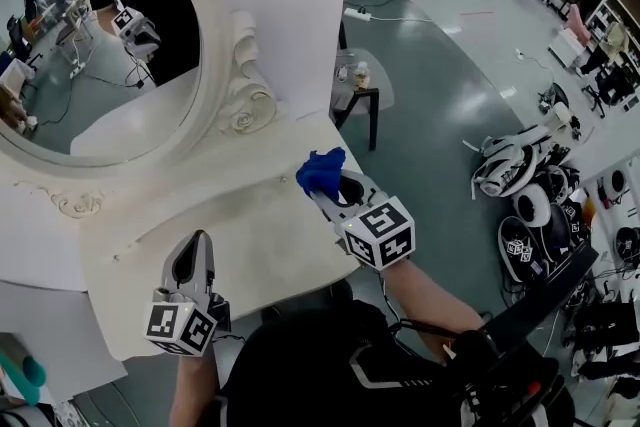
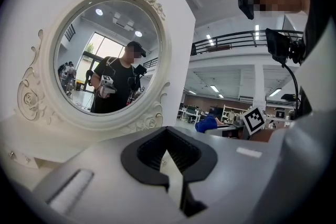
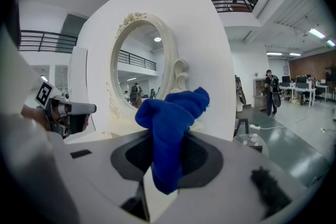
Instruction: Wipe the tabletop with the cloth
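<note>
A crumpled blue cloth (image 1: 320,171) is pinched in my right gripper (image 1: 332,193), which is shut on it near the right rear edge of the white tabletop (image 1: 250,227). I cannot tell whether the cloth touches the surface. In the right gripper view the cloth (image 3: 171,123) bulges up out of the jaws of that gripper (image 3: 166,162). My left gripper (image 1: 192,257) hovers over the front left of the tabletop, shut and holding nothing. In the left gripper view its jaws (image 2: 169,153) stand together, with the cloth (image 2: 208,124) far off to the right.
An oval mirror (image 1: 100,45) in an ornate white frame stands at the back of the table. A small dark side table (image 1: 360,97) with a bottle stands on the floor beyond. Helmets and gear (image 1: 530,205) lie on the floor at the right.
</note>
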A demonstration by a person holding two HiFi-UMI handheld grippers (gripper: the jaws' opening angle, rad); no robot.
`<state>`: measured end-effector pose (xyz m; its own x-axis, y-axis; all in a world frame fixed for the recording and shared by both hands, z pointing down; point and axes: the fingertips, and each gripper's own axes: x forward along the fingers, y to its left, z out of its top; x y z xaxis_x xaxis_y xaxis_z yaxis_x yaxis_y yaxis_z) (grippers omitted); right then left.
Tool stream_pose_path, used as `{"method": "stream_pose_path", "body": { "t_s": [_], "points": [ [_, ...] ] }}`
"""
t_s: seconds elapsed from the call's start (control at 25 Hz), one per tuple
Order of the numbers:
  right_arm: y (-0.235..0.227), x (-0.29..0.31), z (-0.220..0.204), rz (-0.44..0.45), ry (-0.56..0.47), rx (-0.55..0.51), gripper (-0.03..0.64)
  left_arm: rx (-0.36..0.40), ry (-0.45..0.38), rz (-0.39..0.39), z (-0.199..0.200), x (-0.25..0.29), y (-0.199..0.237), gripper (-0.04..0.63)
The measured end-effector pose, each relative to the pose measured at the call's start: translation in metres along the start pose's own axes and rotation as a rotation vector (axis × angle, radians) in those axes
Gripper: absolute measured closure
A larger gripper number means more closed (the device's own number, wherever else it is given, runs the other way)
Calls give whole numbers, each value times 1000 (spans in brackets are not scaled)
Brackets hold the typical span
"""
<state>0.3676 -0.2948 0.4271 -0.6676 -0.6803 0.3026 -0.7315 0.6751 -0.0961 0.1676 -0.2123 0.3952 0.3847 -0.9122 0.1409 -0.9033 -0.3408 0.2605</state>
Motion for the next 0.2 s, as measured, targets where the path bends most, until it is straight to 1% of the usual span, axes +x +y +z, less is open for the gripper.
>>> {"method": "stream_pose_path", "body": {
  "t_s": [0.2],
  "points": [
    [-1,-1,3,-8,0,0,494,7,-4,-6,3,-2,1,588]
  ]
}}
